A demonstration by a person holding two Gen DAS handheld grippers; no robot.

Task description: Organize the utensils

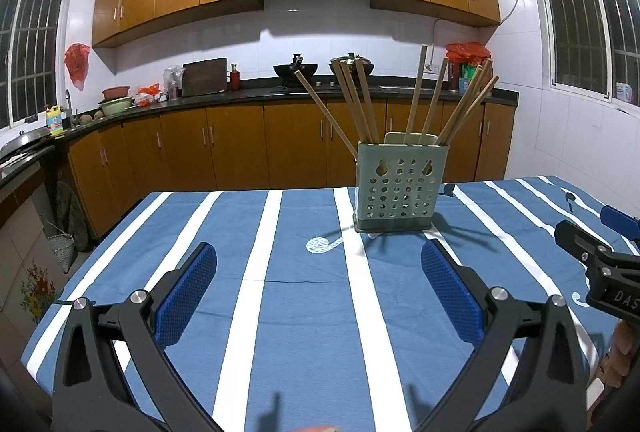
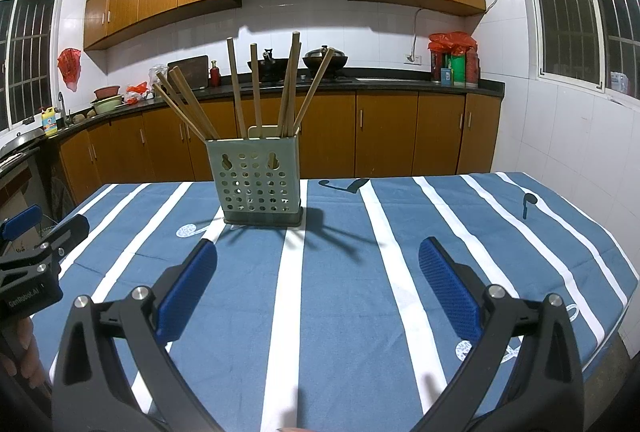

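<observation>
A pale green perforated utensil holder (image 1: pixel 394 188) (image 2: pixel 260 182) stands upright on the table with the blue and white striped cloth (image 1: pixel 304 296) (image 2: pixel 344 292). Several wooden chopsticks (image 1: pixel 360 100) (image 2: pixel 240 88) stand in it, fanned out. My left gripper (image 1: pixel 319 258) is open and empty, low over the cloth, short of the holder and to its left. My right gripper (image 2: pixel 318 252) is open and empty, short of the holder and to its right. The right gripper also shows at the right edge of the left wrist view (image 1: pixel 604 256), the left gripper at the left edge of the right wrist view (image 2: pixel 36 252).
Behind the table runs a dark kitchen counter (image 1: pixel 248 94) with wooden cabinets, woks (image 1: pixel 296 68) on the stove, a cutting board and bottles. The table's left edge (image 1: pixel 80 272) drops to the floor. The right edge (image 2: pixel 600 244) is near a tiled wall.
</observation>
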